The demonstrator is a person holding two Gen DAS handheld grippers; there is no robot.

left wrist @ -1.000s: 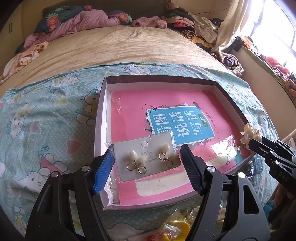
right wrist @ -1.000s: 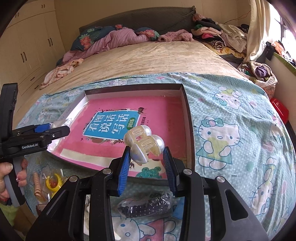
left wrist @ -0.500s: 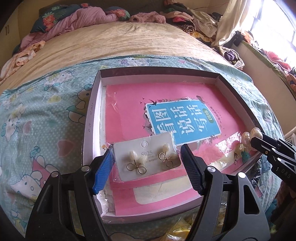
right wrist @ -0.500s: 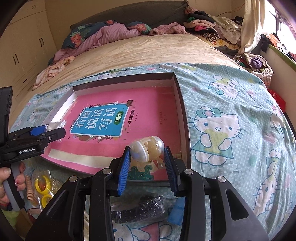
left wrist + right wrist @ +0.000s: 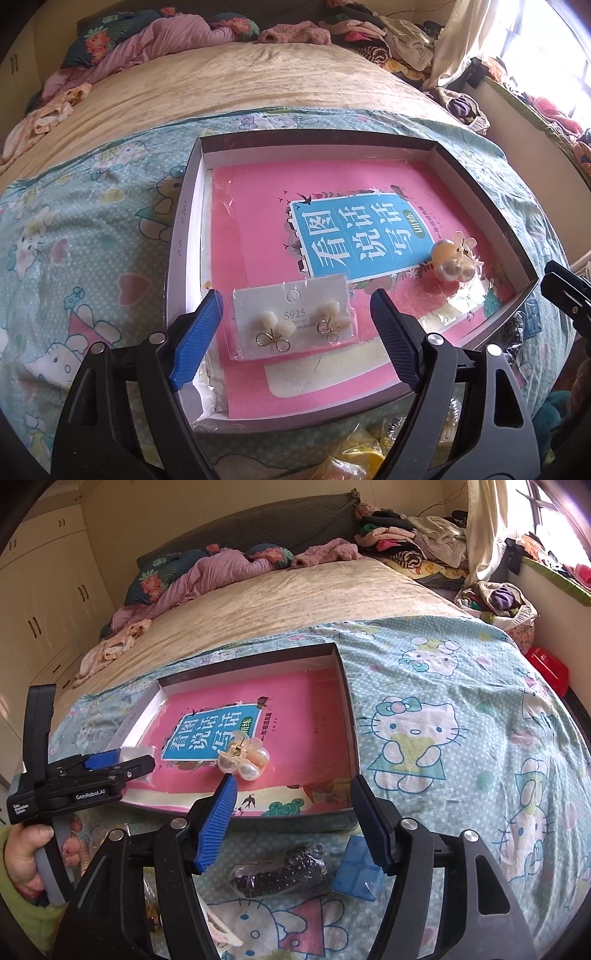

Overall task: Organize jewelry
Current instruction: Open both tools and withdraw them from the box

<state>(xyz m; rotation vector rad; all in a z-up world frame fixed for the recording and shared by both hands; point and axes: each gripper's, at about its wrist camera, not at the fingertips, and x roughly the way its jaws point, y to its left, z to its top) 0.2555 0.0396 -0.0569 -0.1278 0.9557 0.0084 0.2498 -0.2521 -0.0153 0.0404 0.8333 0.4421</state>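
The pearl hair clip (image 5: 243, 762) now lies free on the pink book cover (image 5: 258, 206) inside the shallow box (image 5: 177, 258), near the box's right wall in the left wrist view. A second ago I held it clamped in the right gripper (image 5: 291, 812) above the box; half a second ago it was lowered to the cover. The right jaws are now opening, and nothing sits between them: the clip rests just beyond the left pad, apart from it.

The earring card (image 5: 295, 317), marked S925, lies flat on the same cover near the box's front left corner. The left gripper (image 5: 297, 332) straddles it. Those jaws are also opening; the pads stand clear on either side of the card, where earlier they sat close against its sleeve. The card has not shifted.

I judge both items delivered: two pieces of jewelry are in the box, well apart from each other, and both grippers are free.

Outside the box, on the cartoon-print sheet (image 5: 443, 738), a bag of dark beads (image 5: 280, 871) and a blue packet (image 5: 356, 871) lie directly below the right gripper. Yellow items (image 5: 354, 458) show under the left gripper. I judge these the next candidates.
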